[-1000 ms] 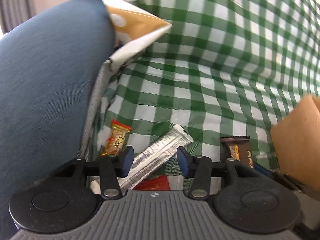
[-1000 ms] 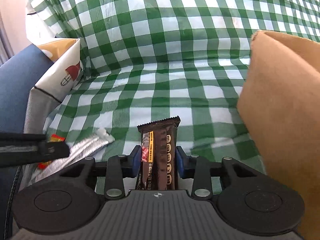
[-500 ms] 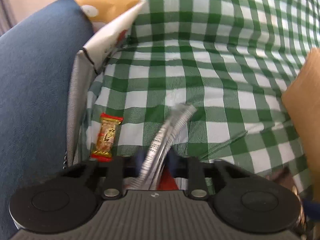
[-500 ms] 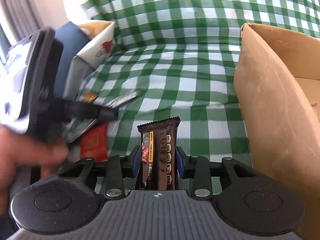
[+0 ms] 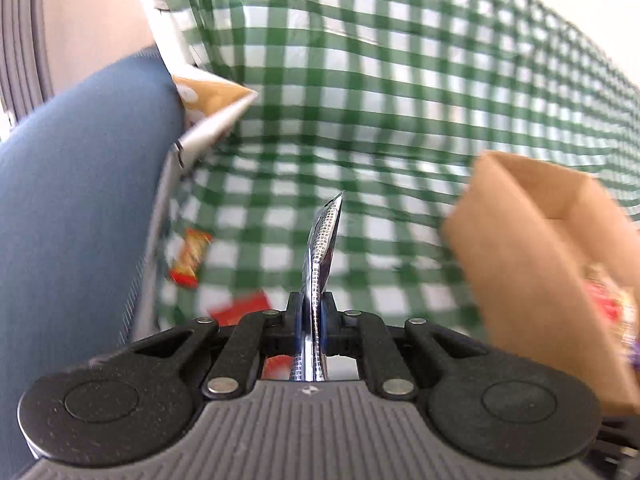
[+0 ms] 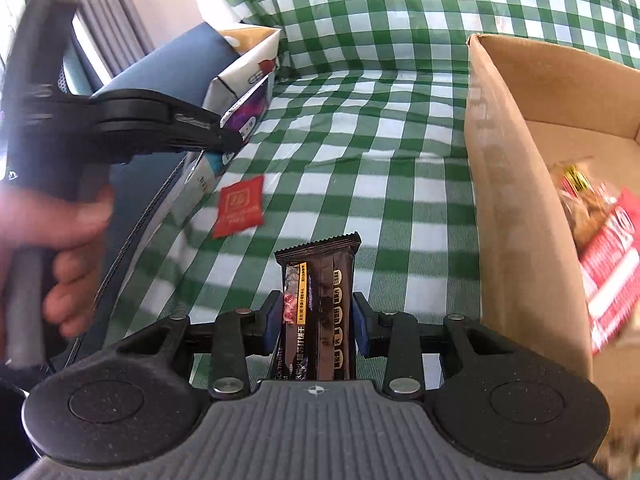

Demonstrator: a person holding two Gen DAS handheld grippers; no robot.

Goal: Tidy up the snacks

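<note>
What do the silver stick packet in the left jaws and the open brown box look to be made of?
Silver stick packet: likely metallised foil or plastic film, glossy, with mirror-like glints and a crimped edge. Brown box: seemingly plain cardboard, matte tan, with a thick raw-cut rim and a stiff folded corner.

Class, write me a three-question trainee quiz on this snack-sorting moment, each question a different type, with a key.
1. True or false: the left hand-held gripper is open.
2. The right hand-held gripper holds: A) dark brown bar B) red packet C) nothing.
3. Fill in: the silver packet is clamped by the ____ hand-held gripper.

Key: 1 false; 2 A; 3 left.
</note>
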